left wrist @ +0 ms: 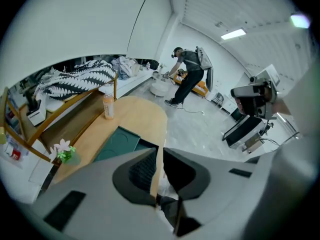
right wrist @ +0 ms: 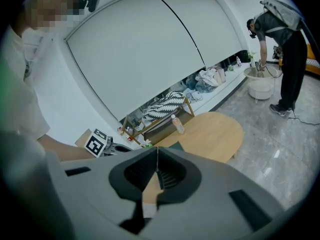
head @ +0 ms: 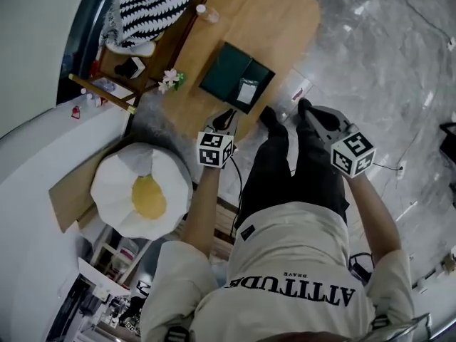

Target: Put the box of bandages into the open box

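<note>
The dark green open box lies on the oval wooden table, and a small pale box of bandages rests inside its right half. Both grippers hang above the floor at the table's near edge, apart from the box. My left gripper holds nothing; its jaws stand a narrow slit apart, with the green box showing beyond them. My right gripper is shut and empty, its tips meeting in front of the table.
A bottle and a small flower stand on the table. A shelf with a striped cloth lies behind it. A white round cushion sits to the left on the floor. Another person bends over far off.
</note>
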The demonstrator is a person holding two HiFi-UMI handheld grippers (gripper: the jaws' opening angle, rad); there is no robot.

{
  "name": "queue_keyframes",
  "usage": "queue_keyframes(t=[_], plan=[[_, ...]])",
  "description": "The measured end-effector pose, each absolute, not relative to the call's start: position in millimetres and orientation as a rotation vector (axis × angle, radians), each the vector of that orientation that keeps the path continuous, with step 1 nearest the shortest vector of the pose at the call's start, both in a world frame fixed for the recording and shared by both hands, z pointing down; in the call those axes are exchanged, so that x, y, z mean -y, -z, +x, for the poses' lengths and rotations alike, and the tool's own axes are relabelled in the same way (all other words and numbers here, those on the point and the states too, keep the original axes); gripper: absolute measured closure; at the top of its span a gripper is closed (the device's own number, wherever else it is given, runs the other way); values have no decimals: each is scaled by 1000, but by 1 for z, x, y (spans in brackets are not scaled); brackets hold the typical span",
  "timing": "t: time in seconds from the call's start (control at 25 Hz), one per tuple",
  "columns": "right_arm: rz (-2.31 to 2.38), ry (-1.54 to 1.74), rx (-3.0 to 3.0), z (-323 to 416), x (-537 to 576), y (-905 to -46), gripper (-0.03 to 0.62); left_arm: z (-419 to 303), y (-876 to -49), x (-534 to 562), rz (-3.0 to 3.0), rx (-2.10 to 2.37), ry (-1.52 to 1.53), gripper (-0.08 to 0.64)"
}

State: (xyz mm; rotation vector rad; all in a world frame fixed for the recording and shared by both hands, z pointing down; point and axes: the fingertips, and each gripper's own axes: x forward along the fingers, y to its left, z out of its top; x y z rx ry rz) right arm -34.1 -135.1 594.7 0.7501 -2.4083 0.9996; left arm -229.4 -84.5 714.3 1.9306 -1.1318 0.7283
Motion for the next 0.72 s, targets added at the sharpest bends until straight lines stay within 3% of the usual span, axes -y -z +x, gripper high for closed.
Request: queue_keyframes(t=[0.72], plan=[[610, -740, 2497, -18, 99, -483, 569, -218, -551, 33, 1998, 1335, -439, 538]])
